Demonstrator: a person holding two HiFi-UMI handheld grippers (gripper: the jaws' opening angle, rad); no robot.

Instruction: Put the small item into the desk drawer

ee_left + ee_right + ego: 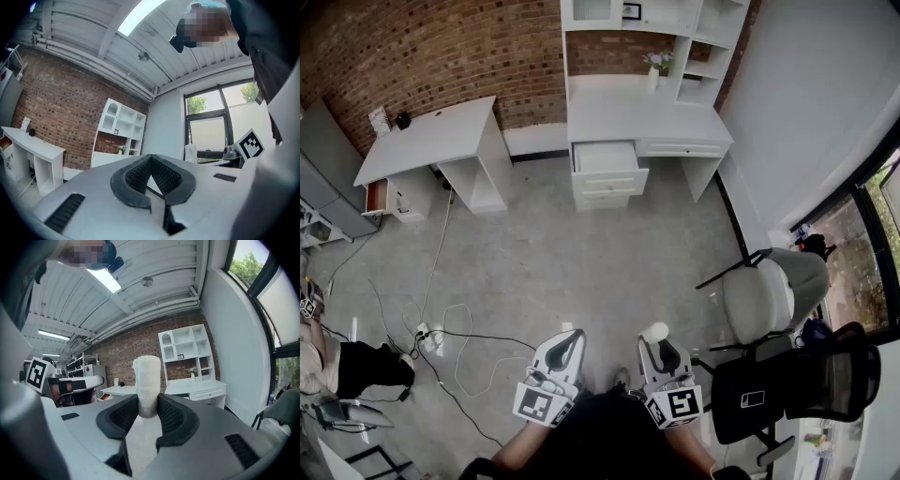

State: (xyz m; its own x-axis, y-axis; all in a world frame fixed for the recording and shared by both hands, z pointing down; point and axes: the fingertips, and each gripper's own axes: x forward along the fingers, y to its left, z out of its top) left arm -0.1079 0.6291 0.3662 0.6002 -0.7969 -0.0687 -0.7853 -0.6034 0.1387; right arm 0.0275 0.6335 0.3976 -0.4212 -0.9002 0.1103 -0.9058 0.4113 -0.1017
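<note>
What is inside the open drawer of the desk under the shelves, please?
The open drawer shows only its pale bottom in the head view, no item visible; the strip behind its front panel is covered.

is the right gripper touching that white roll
Touching. In the right gripper view, the right gripper clamps the white roll between both pads.

Grey chair (769,298) beside black chair (797,382) — cables (428,337) strewn across floor (581,262).
</note>
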